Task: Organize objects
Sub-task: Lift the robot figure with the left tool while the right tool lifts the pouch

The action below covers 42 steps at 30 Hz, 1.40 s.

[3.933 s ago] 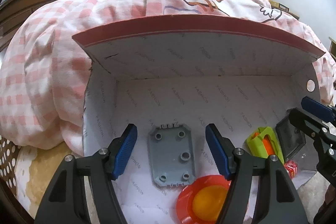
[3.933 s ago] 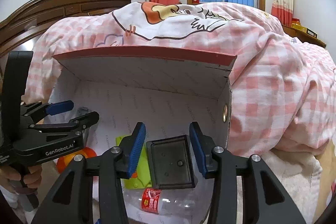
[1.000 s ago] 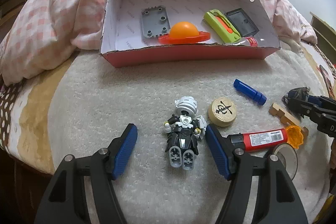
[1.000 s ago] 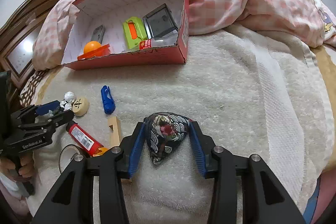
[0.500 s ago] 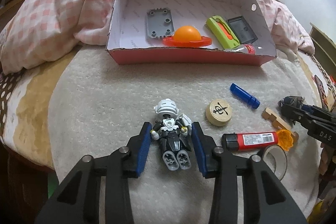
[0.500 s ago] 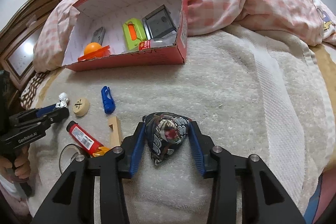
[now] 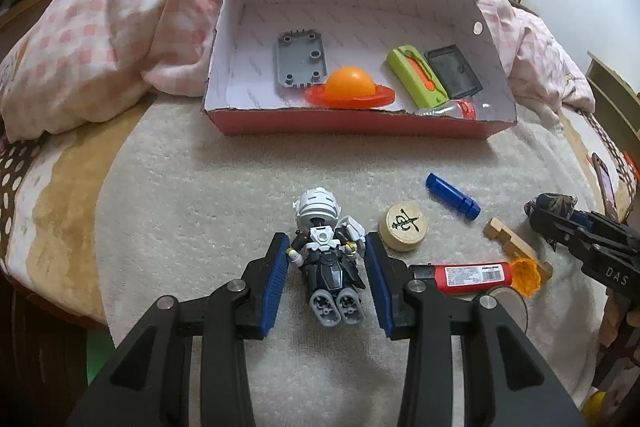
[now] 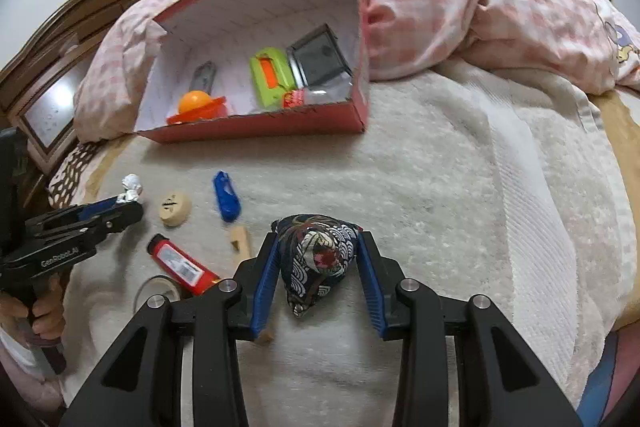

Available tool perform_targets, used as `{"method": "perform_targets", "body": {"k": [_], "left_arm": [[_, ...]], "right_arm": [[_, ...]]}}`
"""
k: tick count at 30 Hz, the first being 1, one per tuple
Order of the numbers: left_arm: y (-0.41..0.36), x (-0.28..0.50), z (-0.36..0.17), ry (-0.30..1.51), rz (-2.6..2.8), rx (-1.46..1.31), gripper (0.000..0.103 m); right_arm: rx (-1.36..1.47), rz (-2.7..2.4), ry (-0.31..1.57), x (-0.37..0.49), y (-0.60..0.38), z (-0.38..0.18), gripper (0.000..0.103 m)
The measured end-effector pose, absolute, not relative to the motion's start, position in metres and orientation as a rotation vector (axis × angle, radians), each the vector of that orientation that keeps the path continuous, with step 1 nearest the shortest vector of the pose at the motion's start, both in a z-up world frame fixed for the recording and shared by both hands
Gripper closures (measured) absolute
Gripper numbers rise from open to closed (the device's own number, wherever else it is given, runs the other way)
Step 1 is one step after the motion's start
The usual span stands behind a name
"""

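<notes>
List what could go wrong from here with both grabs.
1. The left gripper is clamped across the toy robot at its arms and torso; the head and legs stick out, so a limb could pop off or the figure could twist on lifting.
2. The right gripper squeezes a soft patterned pouch, which may deform and slide out.
3. The wooden block lies against the right gripper's left finger and could get dragged.

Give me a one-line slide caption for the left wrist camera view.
Left gripper closed on a toy robot figure on the blanket, red box of sorted items beyond.
</notes>
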<state>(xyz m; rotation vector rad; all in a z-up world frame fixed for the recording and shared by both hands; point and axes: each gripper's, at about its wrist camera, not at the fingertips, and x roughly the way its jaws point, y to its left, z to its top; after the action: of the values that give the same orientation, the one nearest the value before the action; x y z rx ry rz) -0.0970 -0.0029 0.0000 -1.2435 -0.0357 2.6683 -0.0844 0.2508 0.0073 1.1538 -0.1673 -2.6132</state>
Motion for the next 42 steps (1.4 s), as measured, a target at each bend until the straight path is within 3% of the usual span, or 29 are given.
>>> {"method": "perform_targets", "body": {"k": [42], "left_arm": [[0.01,-0.137,0.036,-0.028,2.702,-1.117,0.065]], "right_arm": [[1.01,-2.464,-0.052,-0.116,0.195,0.043,0.064]]}}
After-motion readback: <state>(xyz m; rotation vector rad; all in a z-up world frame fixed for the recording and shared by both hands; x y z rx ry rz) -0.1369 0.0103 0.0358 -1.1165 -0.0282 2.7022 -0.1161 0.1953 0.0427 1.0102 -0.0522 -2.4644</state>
